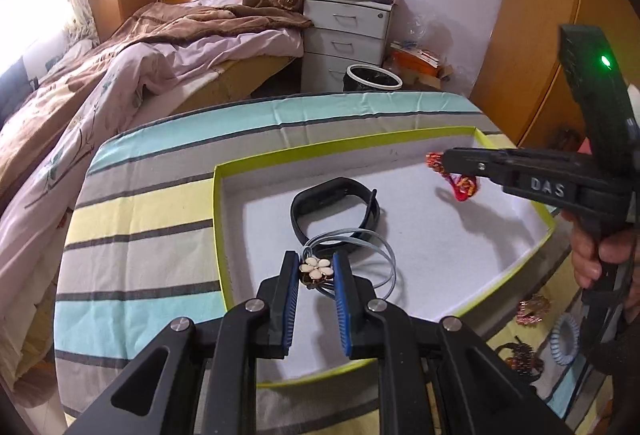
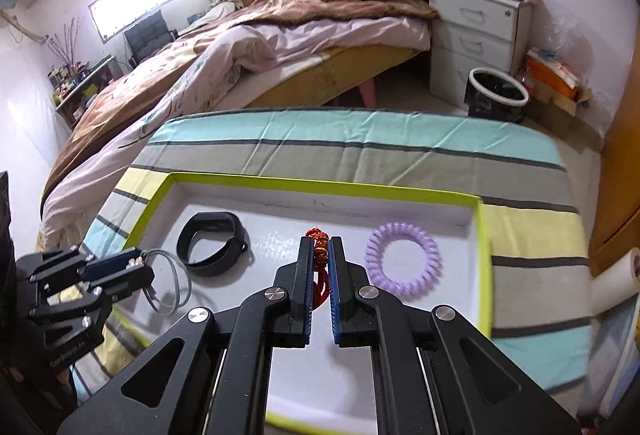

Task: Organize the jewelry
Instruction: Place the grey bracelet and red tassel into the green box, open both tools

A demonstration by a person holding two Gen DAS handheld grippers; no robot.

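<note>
You're gripping the flower necklace [image 1: 316, 269] in the left gripper [image 1: 316, 271] fingers and the red bracelet [image 2: 320, 255] in the right gripper [image 2: 320, 255] fingers, both hanging over the tray [image 2: 320, 187] on the bench [image 2: 360, 151].

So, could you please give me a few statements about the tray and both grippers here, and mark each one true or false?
1. The left gripper holds a cream flower charm with a grey cord. True.
2. The right gripper is empty. False: its jaws are shut on a red braided bracelet.
3. A black wristband lies inside the green-rimmed tray. True.
4. The purple coil hair tie lies on the striped cloth outside the tray. False: it lies inside the tray, to the right of the right gripper in its own view.
5. The tray holds nothing yet. False: the wristband and hair tie lie in it.
</note>
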